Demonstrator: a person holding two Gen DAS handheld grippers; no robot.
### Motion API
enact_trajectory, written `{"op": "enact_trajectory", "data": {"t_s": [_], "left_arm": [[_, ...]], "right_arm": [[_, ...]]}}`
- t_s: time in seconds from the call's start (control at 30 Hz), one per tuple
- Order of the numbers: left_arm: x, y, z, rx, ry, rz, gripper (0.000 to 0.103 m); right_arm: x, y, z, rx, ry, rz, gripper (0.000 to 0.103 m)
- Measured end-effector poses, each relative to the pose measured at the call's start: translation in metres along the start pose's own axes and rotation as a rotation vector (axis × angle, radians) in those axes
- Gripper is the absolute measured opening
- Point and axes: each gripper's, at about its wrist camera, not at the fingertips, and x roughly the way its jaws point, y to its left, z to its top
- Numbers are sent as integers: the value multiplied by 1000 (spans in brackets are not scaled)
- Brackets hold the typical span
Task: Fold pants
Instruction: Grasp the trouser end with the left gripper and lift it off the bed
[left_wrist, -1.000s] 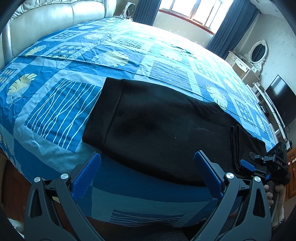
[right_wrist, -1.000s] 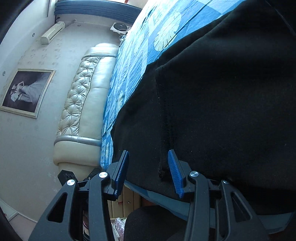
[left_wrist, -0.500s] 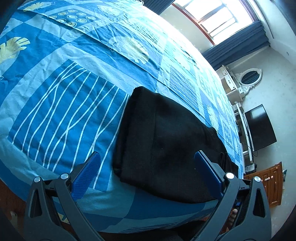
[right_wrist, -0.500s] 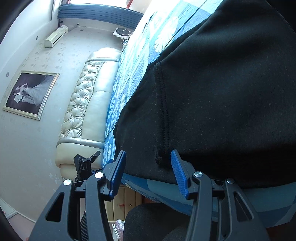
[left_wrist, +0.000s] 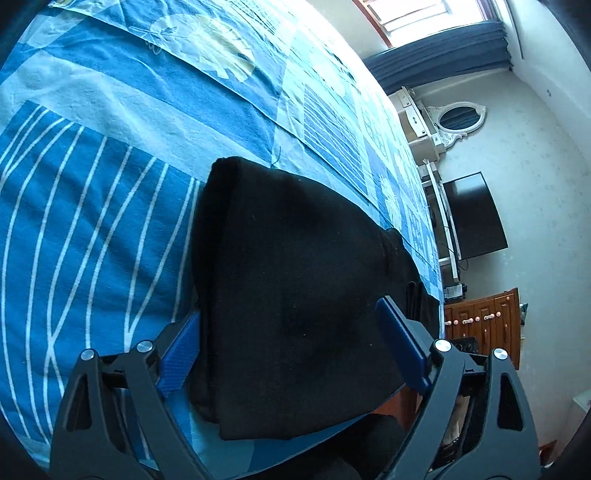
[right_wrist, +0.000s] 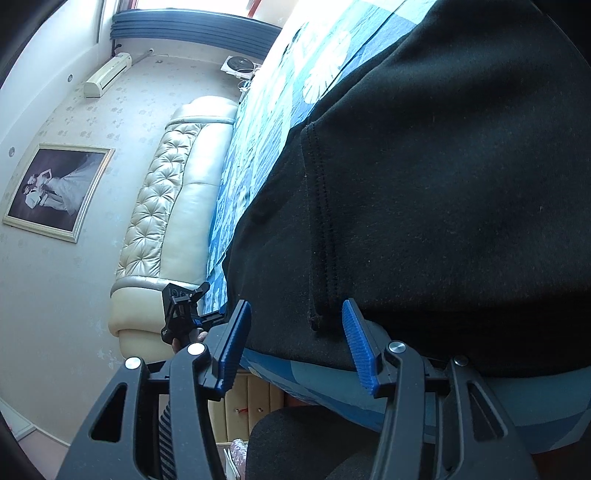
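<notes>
Pants on bedspread, end between closing left gripper jaws

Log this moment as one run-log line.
stage: mid-fold | black pants: folded, flat on blue bedspread | left gripper: jaws just closing, straddling pants end, no pinch | right gripper: open at hem edge

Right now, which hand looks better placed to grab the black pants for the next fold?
The left. Its tongs already straddle the near corner of the black pants, and they have just been closing. The right tongs stand open at the hem, with no cloth between their pads.
</notes>
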Motion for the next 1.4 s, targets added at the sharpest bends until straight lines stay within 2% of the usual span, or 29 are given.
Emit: {"op": "enact_trajectory", "data": {"t_s": [0.07, 0.1, 0.17, 0.23, 0.27, 0.33, 0.43, 0.57, 0.77, 0.93, 1.07, 1.2, 1.4], "left_arm": [[8, 0, 2, 4, 5, -5, 86], [10, 0, 3, 4, 1, -11, 81], [13, 7, 6, -25, -7, -17, 61], [17, 16, 8, -64, 11, -14, 26], [18, 19, 7, -73, 24, -16, 19], [16, 17, 6, -66, 29, -19, 14], [5, -6, 5, 8, 3, -35, 12], [-12, -45, 9, 50, -20, -53, 12], [-22, -131, 6, 160, -21, -29, 12], [-14, -207, -5, 226, -11, 5, 12], [11, -258, -19, 247, 7, 55, 12], [49, -310, -33, 310, 28, 127, 12], [128, -367, -63, 445, 63, 239, 12]], "right_arm": [[0, 0, 0, 0, -1, -1, 52], [0, 0, 0, 1, -1, -1, 52], [0, 1, 0, 4, -3, -2, 53], [1, 2, -1, 1, -5, 0, 55], [1, 3, -1, -2, -7, 0, 57], [2, 5, -2, -9, -11, -6, 58], [3, 9, -3, -26, -16, -14, 61], [-1, 14, -6, -30, -44, -15, 62], [-14, 19, -10, -25, -65, -14, 63], [-33, 22, -11, -36, -40, -28, 63], [-55, 28, -15, -63, -23, -31, 63], [-78, 29, -19, -86, -11, -30, 63], [-105, 19, -25, -95, -37, -51, 63]]}}
